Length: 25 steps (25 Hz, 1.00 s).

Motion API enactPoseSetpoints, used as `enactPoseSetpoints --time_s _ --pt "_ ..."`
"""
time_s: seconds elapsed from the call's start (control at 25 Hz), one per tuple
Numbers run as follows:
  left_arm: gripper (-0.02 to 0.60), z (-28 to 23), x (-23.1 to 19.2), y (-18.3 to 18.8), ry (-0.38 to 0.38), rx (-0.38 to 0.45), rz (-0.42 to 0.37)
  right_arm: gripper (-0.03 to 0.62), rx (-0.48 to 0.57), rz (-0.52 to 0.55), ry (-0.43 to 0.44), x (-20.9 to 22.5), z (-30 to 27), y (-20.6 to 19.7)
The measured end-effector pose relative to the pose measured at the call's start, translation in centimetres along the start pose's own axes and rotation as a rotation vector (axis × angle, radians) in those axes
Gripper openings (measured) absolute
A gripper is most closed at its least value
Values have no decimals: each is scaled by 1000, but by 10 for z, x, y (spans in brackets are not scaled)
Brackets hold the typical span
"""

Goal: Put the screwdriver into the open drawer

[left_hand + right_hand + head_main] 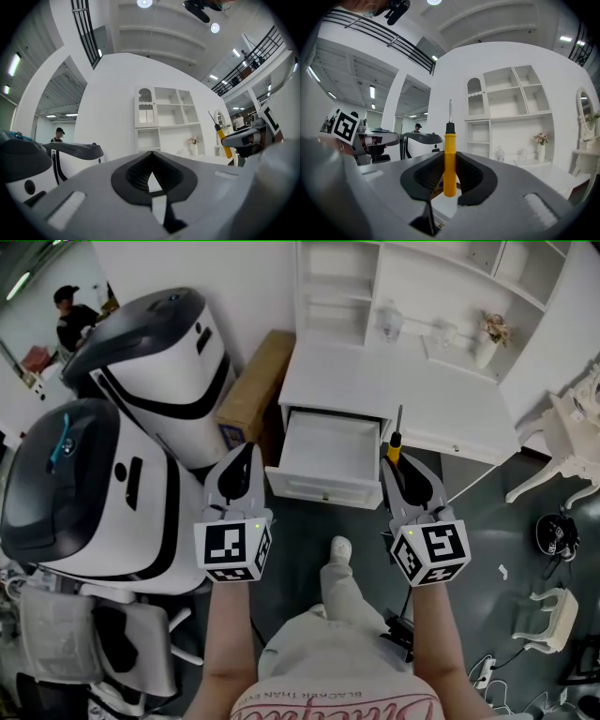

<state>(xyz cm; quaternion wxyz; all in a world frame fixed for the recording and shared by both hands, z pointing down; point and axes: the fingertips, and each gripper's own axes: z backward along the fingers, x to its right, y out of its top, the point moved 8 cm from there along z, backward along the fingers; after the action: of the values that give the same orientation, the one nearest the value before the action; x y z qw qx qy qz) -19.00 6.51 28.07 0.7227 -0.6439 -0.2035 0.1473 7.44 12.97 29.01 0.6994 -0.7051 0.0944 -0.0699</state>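
Right claw (397, 465) pinched the yellow handle of the screwdriver (396, 444), which stood upright between its pads with the metal shaft pointing up; the right gripper view showed the same firm hold on the screwdriver (449, 159). Left claw (244, 454) was pressed together with nothing in it, hanging level near the drawer's left front corner. The drawer (319, 489) of the white bench (375, 390) was pulled out and looked bare inside. By my judgement the pick-up was done and the tool was in the air, just beside the drawer's right front corner, not yet above its tray. Carrying it over the opening, lowering it and letting go were left.
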Motion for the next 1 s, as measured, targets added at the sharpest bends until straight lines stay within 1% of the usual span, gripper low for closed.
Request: enactPoseSetpoints --time_s 0.2,0.36,0.72,1.0 --pt "17 -26 -7 -7 8 -10 9 75 -12 1 10 12 -24 -4" --pt "17 -55 -9 -12 19 -28 -13 75 -20 -2 19 29 -49 -7" --pt "17 -128 -18 -17 35 -46 -10 75 -31 -15 43 73 -114 -7" --pt "17 -187 -22 -26 58 -77 0 75 -55 -25 65 112 -162 -10"
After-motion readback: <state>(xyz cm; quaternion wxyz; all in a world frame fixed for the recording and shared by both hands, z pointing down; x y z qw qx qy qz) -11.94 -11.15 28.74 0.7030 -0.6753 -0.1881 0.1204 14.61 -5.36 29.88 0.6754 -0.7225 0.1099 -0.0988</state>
